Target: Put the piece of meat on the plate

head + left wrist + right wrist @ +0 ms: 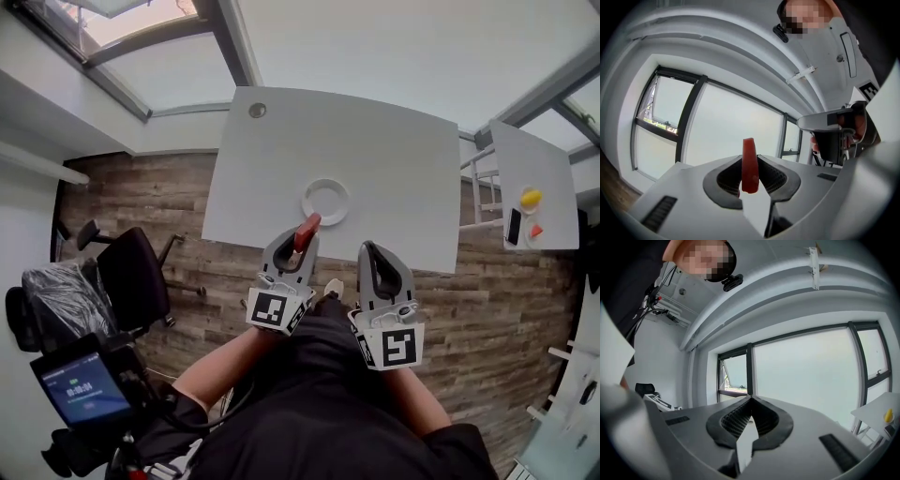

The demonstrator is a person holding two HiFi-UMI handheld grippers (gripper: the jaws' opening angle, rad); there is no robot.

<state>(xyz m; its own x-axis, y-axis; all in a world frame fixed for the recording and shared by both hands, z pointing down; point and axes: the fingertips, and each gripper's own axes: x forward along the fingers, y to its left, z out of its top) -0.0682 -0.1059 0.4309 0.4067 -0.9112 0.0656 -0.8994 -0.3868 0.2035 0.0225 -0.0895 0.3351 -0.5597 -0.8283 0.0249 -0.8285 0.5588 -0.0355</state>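
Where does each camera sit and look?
Head view: on the person's head, looking down at table, plate, left gripper, right gripper, forearms.
Left gripper view: on the left gripper, along jaws holding the piece of meat, toward windows.
Right gripper view: on the right gripper, along shut empty jaws, toward windows.
Shared: head and left gripper views show that meat.

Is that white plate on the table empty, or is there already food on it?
Empty. The plate shows only bare white; the red piece of meat is clamped in the left tongs, not on it.
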